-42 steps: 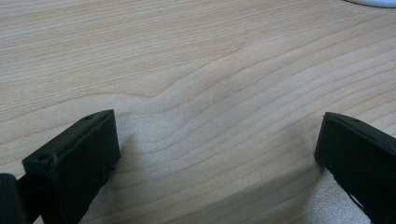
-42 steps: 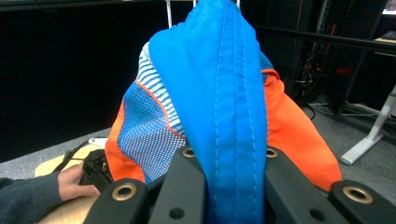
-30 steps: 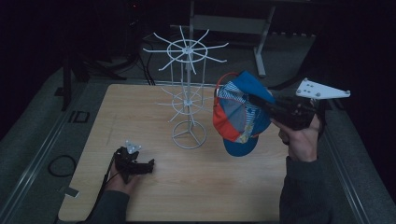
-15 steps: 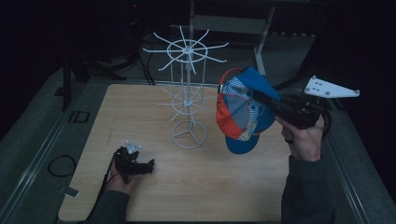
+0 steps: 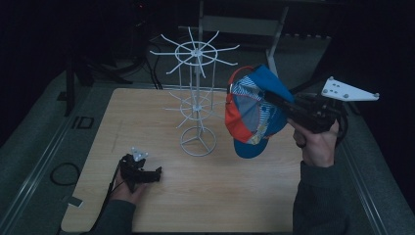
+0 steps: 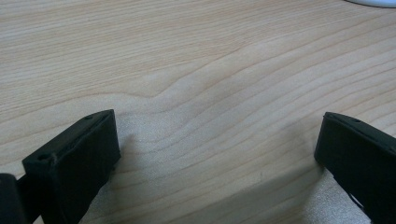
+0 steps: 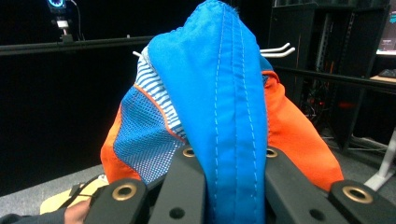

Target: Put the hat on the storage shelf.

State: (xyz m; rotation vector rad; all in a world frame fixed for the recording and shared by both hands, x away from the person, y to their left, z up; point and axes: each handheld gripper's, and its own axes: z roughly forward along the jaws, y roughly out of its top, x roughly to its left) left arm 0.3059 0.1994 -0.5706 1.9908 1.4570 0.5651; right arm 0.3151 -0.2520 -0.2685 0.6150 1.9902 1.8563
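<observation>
— Above the table (image 5: pixel 235 205), off its right side, where's the cap (image 5: pixel 254 110)?
— Pinched in the right gripper (image 5: pixel 274 100), held up in the air just beside the white wire rack (image 5: pixel 195 98).
— Gripped how?
— Jaws clamped tight on a blue fold (image 7: pixel 233 116), the cap hanging off their tips.
— And the left gripper (image 5: pixel 147 171)?
— Resting low on the wood, jaws spread wide, nothing between them.
</observation>
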